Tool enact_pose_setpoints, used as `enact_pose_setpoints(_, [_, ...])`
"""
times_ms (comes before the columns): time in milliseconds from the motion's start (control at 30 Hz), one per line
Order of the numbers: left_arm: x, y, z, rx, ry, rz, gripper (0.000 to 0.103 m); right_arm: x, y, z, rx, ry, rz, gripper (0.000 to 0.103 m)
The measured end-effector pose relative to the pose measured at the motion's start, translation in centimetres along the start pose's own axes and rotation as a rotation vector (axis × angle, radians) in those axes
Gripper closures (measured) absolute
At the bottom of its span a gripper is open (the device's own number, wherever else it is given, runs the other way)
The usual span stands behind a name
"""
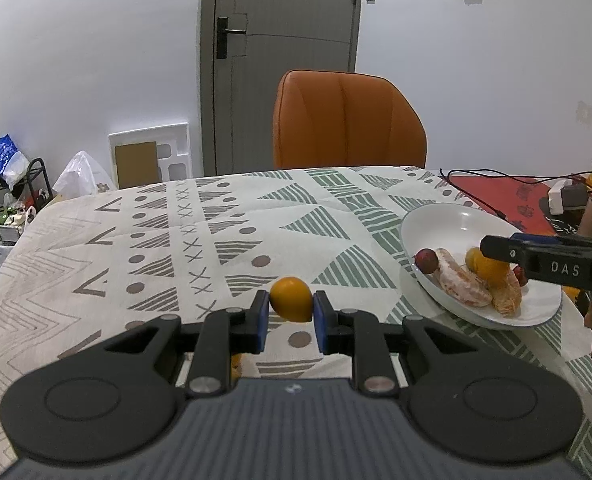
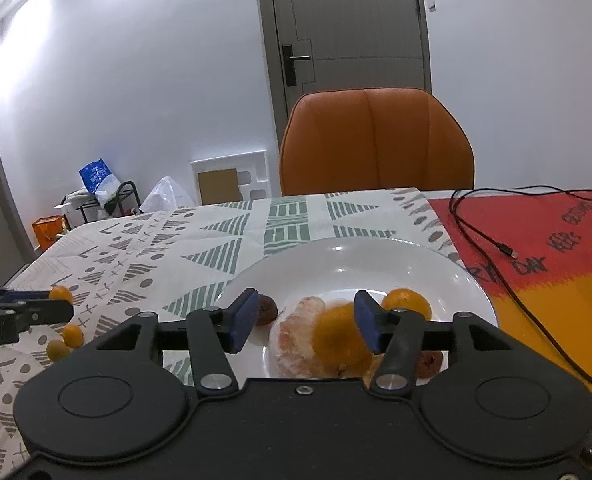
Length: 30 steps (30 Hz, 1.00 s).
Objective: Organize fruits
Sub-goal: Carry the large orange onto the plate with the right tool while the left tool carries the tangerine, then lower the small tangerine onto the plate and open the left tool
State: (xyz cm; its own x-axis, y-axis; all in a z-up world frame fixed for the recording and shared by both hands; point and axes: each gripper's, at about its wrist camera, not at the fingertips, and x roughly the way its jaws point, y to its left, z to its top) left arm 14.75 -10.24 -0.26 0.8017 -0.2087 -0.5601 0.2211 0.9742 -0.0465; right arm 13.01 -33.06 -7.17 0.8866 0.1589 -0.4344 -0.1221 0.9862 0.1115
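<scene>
Nearest to us, our left tool (image 1: 288,312) clamps a small smooth orange fruit (image 1: 291,299) between its blue pads, held just above the patterned tablecloth (image 1: 176,240) of the tabletop. Our right tool (image 2: 303,322) hangs wide over the white plate (image 2: 436,264), nothing between its blue pads; its black side reads "DAS" in the left view. A blurred orange fruit (image 2: 342,340) shows just below those pads — we cannot tell whether it touches the plate.

The plate is glossy and round, and holds a peeled, pithy citrus (image 2: 296,340), another round orange fruit (image 2: 407,304) and two dark red wrinkled fruits (image 2: 266,310). Two more small orange fruits (image 2: 72,335) lie on the cloth to its left, the cloth printed with striped green triangles, grey dots and crosses.

Further off a black cable (image 2: 484,236) crosses a red and yellow mat (image 2: 544,280) with partly legible lettering — "DAY". Beyond stand an orange padded chair (image 1: 348,120) and a grey door (image 1: 284,40).
</scene>
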Motion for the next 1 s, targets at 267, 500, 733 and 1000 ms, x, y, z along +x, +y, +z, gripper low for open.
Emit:
enact_pose_setpoints(267, [0.4,-2.0,0.6,0.038,-0.006,-0.037,0.081,-1.5,-1.5,-1.2,0.037,0.011,-0.021,0.047])
enact_pose_setpoints(500, [0.8,-4.6,1.0,0.076,-0.016,-0.075,0.081,-2.8,-3.0,-2.2,0.069,0.01,-0.043,0.041])
enact_pose_setpoints(733, [1.2,-6.8,1.3,0.112,-0.016,-0.114,0.081,-3.8,-3.9,-3.0,0.092,0.014,-0.047,0.04])
enact_pose_setpoints(1000, [1.9,-9.2,1.5,0.152,-0.01,-0.155,0.081,-4.5,-4.6,-3.9,0.117,0.018,-0.053,0.039])
